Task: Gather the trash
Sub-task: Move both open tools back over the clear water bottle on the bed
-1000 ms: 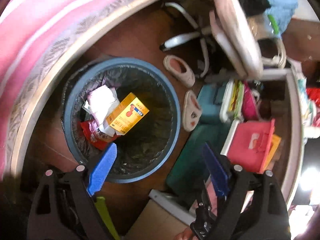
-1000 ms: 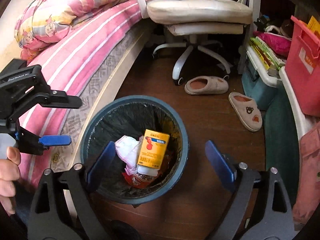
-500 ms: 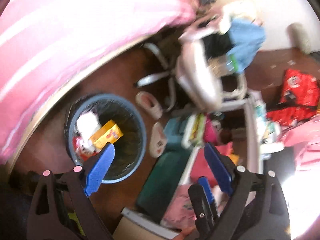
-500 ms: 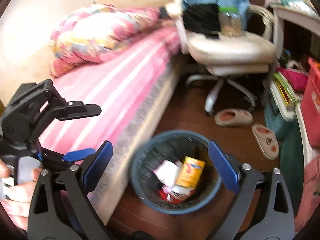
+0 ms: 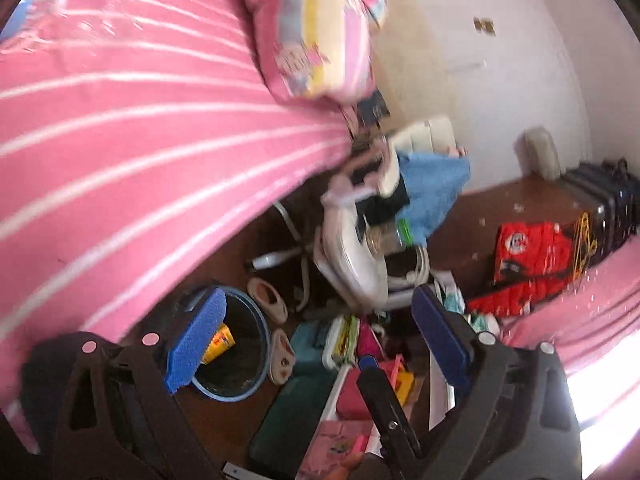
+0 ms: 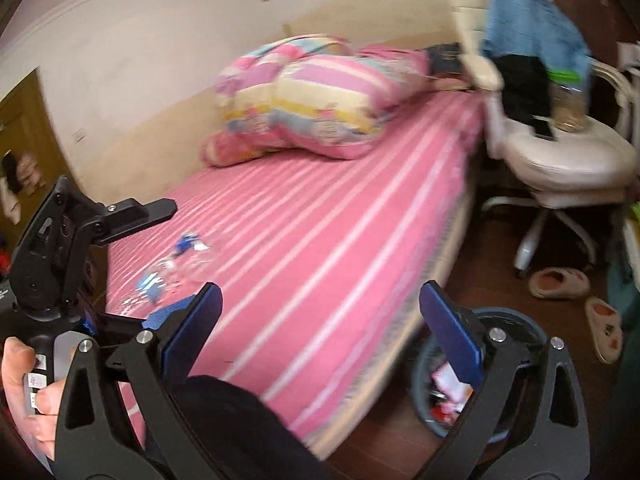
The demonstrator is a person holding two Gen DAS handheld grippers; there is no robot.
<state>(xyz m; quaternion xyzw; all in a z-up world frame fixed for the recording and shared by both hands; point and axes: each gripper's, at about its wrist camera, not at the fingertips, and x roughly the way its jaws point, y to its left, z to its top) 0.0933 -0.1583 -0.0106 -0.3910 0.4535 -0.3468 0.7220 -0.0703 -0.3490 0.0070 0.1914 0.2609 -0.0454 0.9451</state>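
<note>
A: Nearest to us, our right gripper [image 6: 318, 326] stands with its jaws wide apart and nothing between them; they have just been opening further. Our left gripper [image 5: 316, 340] is the same, spread and empty, its jaws also just widening.

B: That fits, we judge: both are bare because the trash bin [image 6: 520, 320] just below the right one already holds the yellow carton [image 5: 218, 344] and wrappers [image 6: 448, 376].

A: The bin sits on the floor hard against the bed [image 6: 320, 220], handy for dropping things in from either side.

B: Farther out on the striped sheet lies a clear crumpled wrapper with blue print [image 6: 180, 264], blurred but apart from everything else. We take it for the next trash.

A: Beyond it rest the quilt [image 6: 312, 96] and the white chair [image 6: 560, 148].
</note>
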